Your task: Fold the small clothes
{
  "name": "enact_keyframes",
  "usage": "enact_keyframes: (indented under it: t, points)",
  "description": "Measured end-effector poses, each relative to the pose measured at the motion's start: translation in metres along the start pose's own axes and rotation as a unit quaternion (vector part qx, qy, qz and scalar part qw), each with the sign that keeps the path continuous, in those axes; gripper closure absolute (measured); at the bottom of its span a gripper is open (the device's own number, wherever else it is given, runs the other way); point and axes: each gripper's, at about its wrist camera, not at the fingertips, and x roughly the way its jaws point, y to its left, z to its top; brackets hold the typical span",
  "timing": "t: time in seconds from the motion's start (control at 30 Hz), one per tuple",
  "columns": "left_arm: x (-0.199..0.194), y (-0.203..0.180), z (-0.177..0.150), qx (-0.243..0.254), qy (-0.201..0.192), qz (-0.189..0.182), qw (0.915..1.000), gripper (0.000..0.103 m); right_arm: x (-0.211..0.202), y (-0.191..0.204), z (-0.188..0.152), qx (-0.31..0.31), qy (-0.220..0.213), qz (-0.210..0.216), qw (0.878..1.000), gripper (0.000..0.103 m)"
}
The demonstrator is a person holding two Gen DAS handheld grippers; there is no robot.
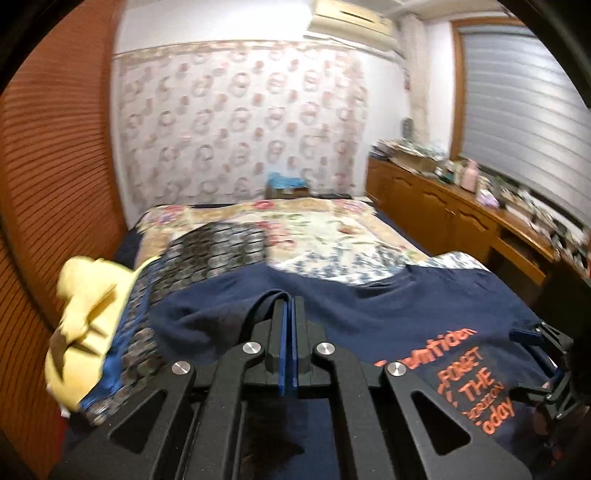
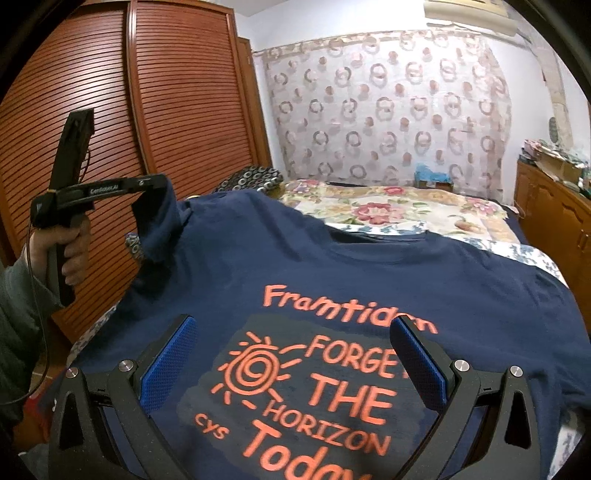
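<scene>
Left tongs (image 1: 288,306) are clamped together on a fold of the navy T-shirt (image 2: 369,266); from the right wrist view I see them (image 2: 151,192) lifting the shirt's left edge off the bed, the cloth draping down from the pinch. My left hand (image 2: 70,254) grips the handle, a grey sleeve (image 2: 18,317) behind it. Right tongs (image 2: 291,362) stand wide apart over the printed chest, their two blue ridged pads on either side of the lettering and gripping nothing. In the left wrist view I see them (image 1: 532,336) at the shirt's right side.

I count one T-shirt, lying spread across the near end of the bed (image 1: 325,221), print up: orange letters and a spiral sun on a darker patch. The cloth looks soft and matte, with shallow wrinkles.

Just left of the shirt lie one yellow garment (image 1: 85,325), crumpled, and one dark cloth with a pattern of small rings (image 1: 207,247). Beyond them the bed wears a floral quilt (image 2: 388,210) in cream, pink and green.

One reddish-brown slatted wardrobe (image 2: 177,103) stands on the left. On the right, a low wooden cabinet (image 1: 443,210) runs along the wall, its top crowded with small items too blurred to tell apart, under one window with a grey blind (image 1: 524,103). At the far wall hangs a pale curtain printed with rings (image 2: 384,107), a blue bundle (image 1: 284,181) at its foot, and one air conditioner (image 1: 354,22) above.
</scene>
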Motion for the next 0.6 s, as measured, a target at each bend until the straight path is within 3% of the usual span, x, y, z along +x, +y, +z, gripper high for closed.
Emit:
enact_keyframes:
  t: [0.17, 0.23, 0.3, 0.37, 0.53, 0.6]
  points:
    - [0.025, -0.033, 0.006, 0.047, 0.029, -0.002, 0.9985, 0.097, -0.007, -0.004, -0.006, 0.011, -0.002, -0.012, 1.0, 0.0]
    - [0.025, -0.033, 0.005, 0.044, 0.032, -0.008, 0.9985, 0.077, -0.009, -0.005, -0.009, 0.013, 0.0, -0.016, 1.0, 0.0]
    - [0.014, -0.029, 0.002, 0.034, 0.019, -0.013, 0.9991, 0.063, -0.009, -0.003, -0.011, 0.013, 0.004, -0.019, 1.0, 0.0]
    - [0.005, -0.026, 0.001, 0.03, 0.012, -0.012, 0.9994, 0.061, -0.007, 0.0, -0.011, 0.013, 0.009, -0.021, 1.0, 0.0]
    - [-0.018, -0.014, -0.01, 0.016, 0.001, -0.007, 0.9998, 0.031, 0.0, 0.013, 0.002, -0.005, 0.017, -0.008, 1.0, 0.0]
    - [-0.025, -0.009, -0.014, 0.011, -0.002, -0.003, 0.9999, 0.027, 0.003, 0.016, 0.009, -0.014, 0.019, -0.003, 1.0, 0.001]
